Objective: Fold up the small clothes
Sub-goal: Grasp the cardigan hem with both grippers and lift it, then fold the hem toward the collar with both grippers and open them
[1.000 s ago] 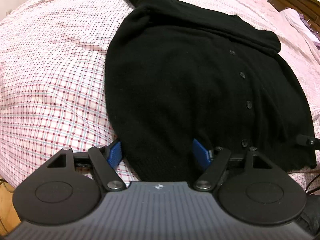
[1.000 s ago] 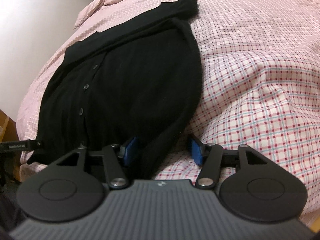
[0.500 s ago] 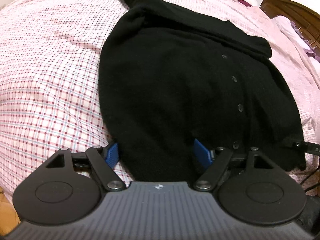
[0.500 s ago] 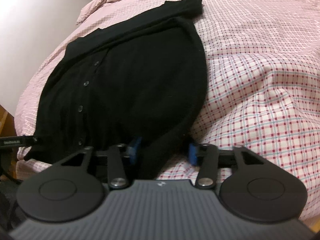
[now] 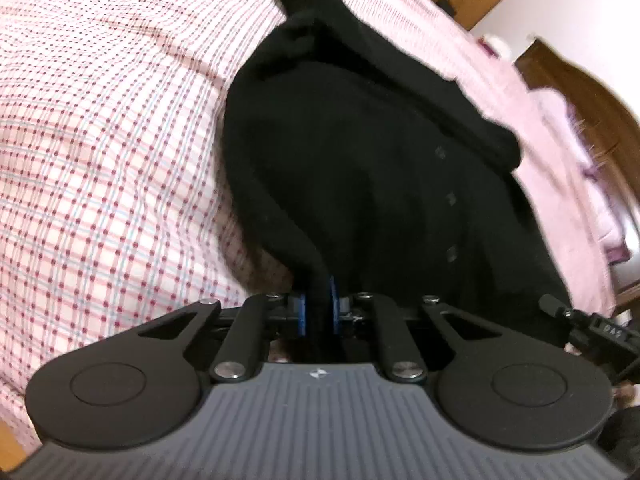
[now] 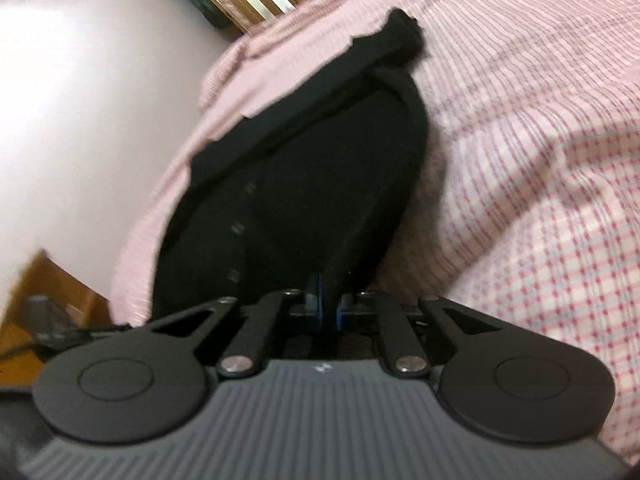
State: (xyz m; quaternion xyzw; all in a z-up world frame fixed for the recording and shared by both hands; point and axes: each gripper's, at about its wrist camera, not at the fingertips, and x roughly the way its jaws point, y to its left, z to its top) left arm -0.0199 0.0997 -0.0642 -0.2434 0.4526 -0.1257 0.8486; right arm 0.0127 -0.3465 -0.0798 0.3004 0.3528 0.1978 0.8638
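Bed's covered in a pink-and-red checked sheet [image 5: 100,160], soft and puffy with shallow wrinkles, and there's loads of bare sheet out toward 9 o'clock in the left wrist view and toward 3 o'clock in the right one. The black knit cardigan [image 5: 380,168] lies spread on it, button row running up its front, collar end bunched at 12 o'clock. Left gripper [image 5: 318,312] is clenched on the cardigan's near hem, the fabric pulled up into a ridge between the blue pads. Right gripper [image 6: 328,308] is pinching the hem's other corner the same way. Wooden furniture [image 5: 592,92] sits beyond the far bed edge.
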